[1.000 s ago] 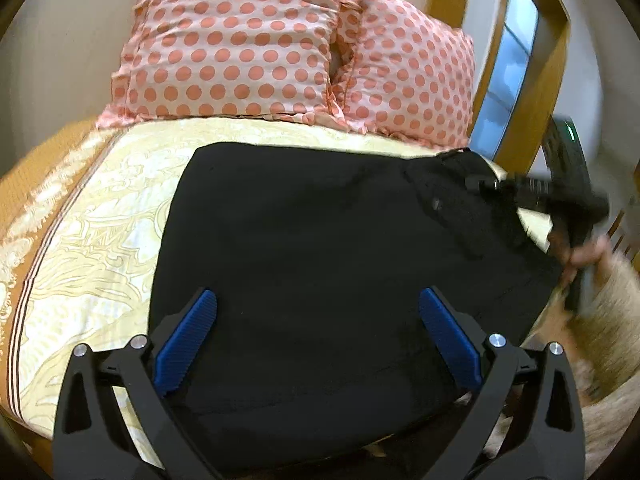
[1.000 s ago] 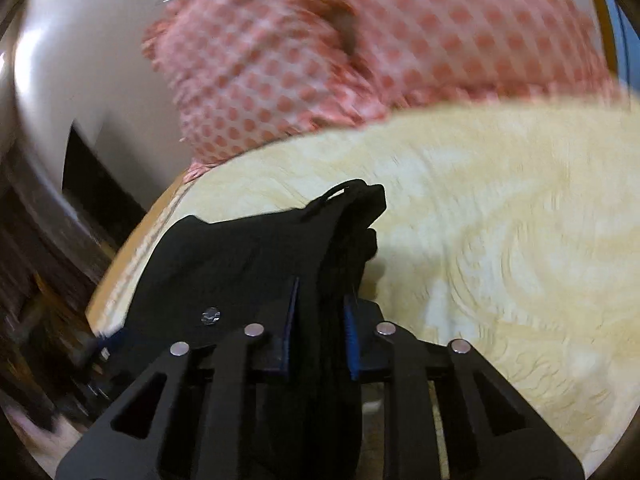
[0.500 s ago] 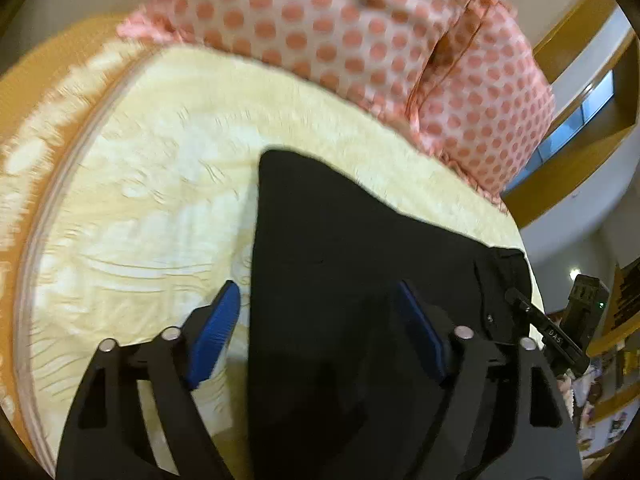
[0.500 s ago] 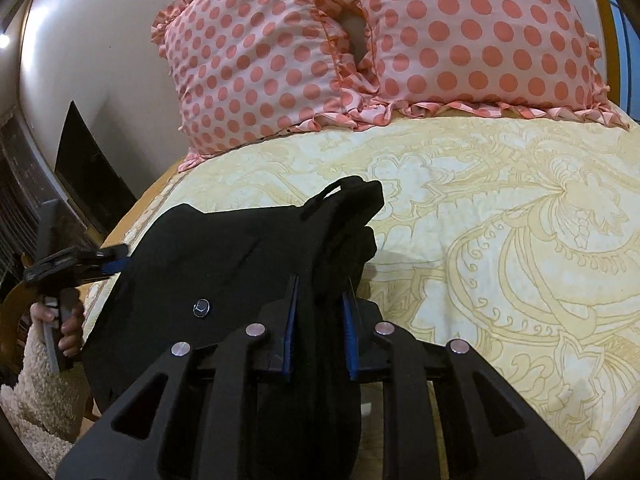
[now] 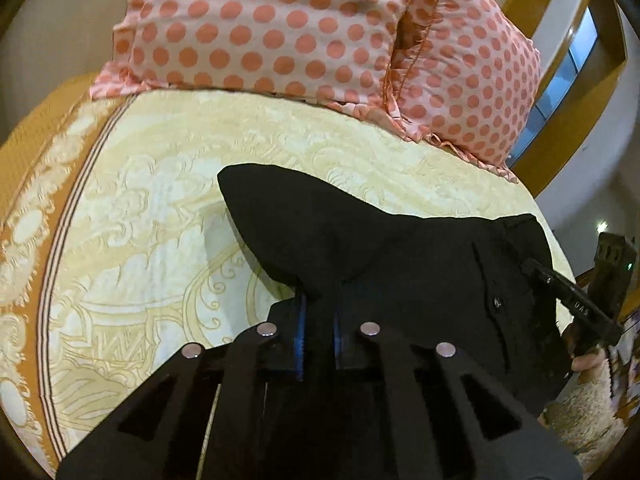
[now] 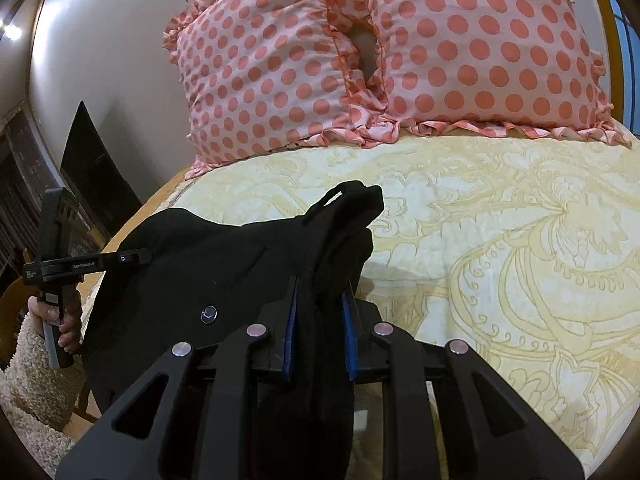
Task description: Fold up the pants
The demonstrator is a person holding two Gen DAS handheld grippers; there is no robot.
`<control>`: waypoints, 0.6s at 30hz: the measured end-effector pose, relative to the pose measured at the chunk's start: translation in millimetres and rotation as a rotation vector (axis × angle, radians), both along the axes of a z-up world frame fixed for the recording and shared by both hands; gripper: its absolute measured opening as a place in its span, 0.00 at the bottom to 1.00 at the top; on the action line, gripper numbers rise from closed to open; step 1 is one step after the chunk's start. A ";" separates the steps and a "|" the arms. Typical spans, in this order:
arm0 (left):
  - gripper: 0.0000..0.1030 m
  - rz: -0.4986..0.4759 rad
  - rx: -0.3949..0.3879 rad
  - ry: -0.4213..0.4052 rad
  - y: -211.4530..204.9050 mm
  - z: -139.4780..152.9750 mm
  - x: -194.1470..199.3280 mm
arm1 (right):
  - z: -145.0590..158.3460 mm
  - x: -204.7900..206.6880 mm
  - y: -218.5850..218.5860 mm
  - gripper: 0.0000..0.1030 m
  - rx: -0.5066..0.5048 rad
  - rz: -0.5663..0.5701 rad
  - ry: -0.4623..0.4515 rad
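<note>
The black fabric pants (image 5: pixel 400 264) are spread on the bed's cream patterned quilt (image 5: pixel 152 240), pinched at both ends: the left hand-held gripper (image 5: pixel 318 336) is clamped on 1 edge, the right hand-held gripper (image 6: pixel 320 340) on the bunched waistband. 2 pink polka-dot pillows (image 6: pixel 360 60) are propped well beyond, nothing blocking.

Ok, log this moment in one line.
step: fold pants | left claw: shut on black pants | right claw: shut on pants waistband | surface: yellow bedspread
</note>
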State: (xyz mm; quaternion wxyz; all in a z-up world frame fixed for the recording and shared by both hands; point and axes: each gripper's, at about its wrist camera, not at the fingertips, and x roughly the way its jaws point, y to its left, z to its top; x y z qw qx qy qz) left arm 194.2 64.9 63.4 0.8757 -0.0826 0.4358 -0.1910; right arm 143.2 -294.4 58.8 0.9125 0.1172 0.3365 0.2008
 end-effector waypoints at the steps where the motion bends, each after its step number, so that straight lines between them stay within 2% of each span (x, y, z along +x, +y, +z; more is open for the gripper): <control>1: 0.08 -0.002 0.004 -0.009 -2.3 3.6 0.3 | 2.3 1.5 -0.3 0.17 0.003 0.002 -0.005; 5: 0.07 -0.012 0.017 -0.047 -9.9 19.8 9.9 | 15.7 15.6 0.1 0.17 0.000 0.016 -0.023; 9: 0.07 -0.018 0.071 -0.097 -25.4 34.7 32.8 | 34.6 46.4 4.6 0.16 -0.054 0.013 -0.070; 15: 0.07 0.012 0.090 -0.169 -45.8 59.9 97.0 | 60.3 99.2 -4.8 0.16 -0.085 -0.061 -0.180; 18: 0.07 0.056 0.101 -0.171 -49.4 53.3 134.4 | 48.5 129.4 -18.1 0.16 -0.065 -0.111 -0.136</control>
